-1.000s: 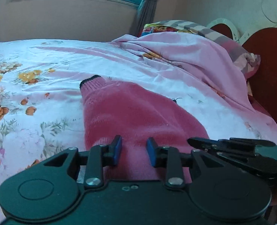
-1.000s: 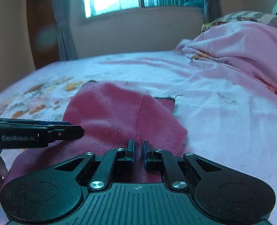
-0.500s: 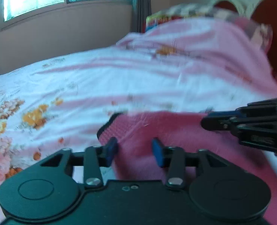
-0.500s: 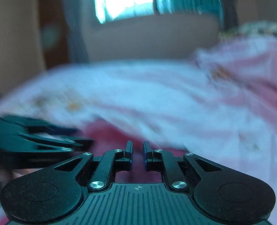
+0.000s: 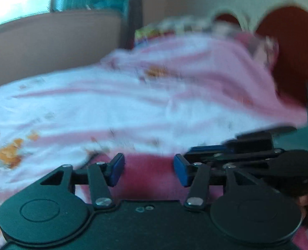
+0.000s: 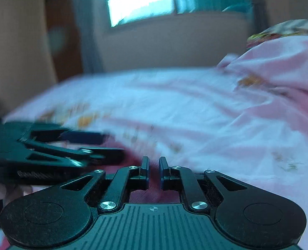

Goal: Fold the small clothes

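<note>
A small dark pink knitted garment [image 5: 147,177] lies on the floral bedsheet [image 5: 91,108]; only its near part shows between the fingers in both blurred views. My left gripper [image 5: 148,169] is open, its blue pads wide apart just over the garment. My right gripper [image 6: 154,171] has its jaws nearly together with a narrow gap over the pink garment [image 6: 154,189]; whether it pinches cloth is not clear. The right gripper also shows at the right of the left wrist view [image 5: 247,152], and the left gripper at the left of the right wrist view [image 6: 49,148].
A crumpled pink blanket [image 5: 206,68] and pillows lie at the head of the bed by the red-brown headboard [image 5: 293,48]. A wall with a window [image 6: 141,2] stands beyond the bed. The floral sheet [image 6: 195,114] stretches ahead.
Both grippers have pulled back and tilted up, so less of the pink garment shows. The left gripper's jaws have opened wider. The right gripper's jaws stay nearly closed.
</note>
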Demonstrator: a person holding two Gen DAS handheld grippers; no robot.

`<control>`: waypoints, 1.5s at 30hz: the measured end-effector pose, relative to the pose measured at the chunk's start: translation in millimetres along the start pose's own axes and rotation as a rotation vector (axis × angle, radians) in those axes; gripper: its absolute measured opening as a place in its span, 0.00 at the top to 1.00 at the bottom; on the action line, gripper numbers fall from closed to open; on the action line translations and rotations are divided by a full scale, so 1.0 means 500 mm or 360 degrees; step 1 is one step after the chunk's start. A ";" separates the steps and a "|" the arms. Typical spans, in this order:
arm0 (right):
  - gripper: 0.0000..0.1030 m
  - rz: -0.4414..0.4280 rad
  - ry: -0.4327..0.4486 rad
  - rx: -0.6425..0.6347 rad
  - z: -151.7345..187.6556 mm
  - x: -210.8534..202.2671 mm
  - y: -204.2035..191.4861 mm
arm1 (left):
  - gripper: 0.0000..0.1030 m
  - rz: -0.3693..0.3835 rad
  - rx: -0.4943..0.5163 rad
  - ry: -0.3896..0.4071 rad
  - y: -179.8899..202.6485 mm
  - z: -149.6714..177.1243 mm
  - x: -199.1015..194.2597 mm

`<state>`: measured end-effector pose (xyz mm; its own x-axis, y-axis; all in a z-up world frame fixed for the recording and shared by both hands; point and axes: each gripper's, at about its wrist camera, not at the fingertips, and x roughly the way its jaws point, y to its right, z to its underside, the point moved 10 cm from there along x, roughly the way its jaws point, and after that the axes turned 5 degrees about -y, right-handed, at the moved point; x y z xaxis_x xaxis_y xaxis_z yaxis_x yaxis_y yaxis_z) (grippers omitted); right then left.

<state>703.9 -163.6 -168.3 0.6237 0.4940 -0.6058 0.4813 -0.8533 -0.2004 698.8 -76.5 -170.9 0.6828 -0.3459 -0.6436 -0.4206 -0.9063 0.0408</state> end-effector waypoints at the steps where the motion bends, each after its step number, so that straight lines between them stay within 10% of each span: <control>1: 0.92 0.0013 -0.0079 -0.0043 0.017 0.024 0.003 | 0.50 -0.0067 0.0002 -0.0037 -0.011 0.011 0.024; 22: 0.91 0.0011 0.0081 0.0026 0.064 -0.106 -0.025 | 0.39 -0.0259 0.0010 -0.0042 0.003 0.078 -0.057; 30: 0.81 0.0096 0.0115 0.0101 0.081 -0.157 -0.019 | 0.20 -0.0302 0.0020 -0.0039 0.000 0.094 -0.112; 32: 0.32 0.0045 0.0166 0.0207 0.084 -0.211 -0.002 | 0.10 -0.0246 -0.0010 0.0017 -0.005 0.112 -0.159; 33: 0.27 -0.0011 0.0171 0.0315 0.093 -0.232 0.018 | 0.13 -0.0171 -0.0068 0.0016 -0.013 0.127 -0.173; 39: 0.28 -0.0455 -0.0028 0.0982 0.189 -0.238 0.091 | 0.29 0.0486 -0.0637 -0.0137 -0.073 0.189 -0.136; 45: 0.28 -0.0716 -0.0098 0.1101 0.190 -0.161 0.101 | 0.34 0.0888 -0.0843 -0.0198 -0.078 0.197 -0.066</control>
<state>619.2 -262.3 -202.8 0.4174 0.8201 -0.3913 0.1767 -0.4957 -0.8503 633.7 -5.7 -226.6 0.3686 -0.7835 -0.5003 -0.3195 -0.6121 0.7233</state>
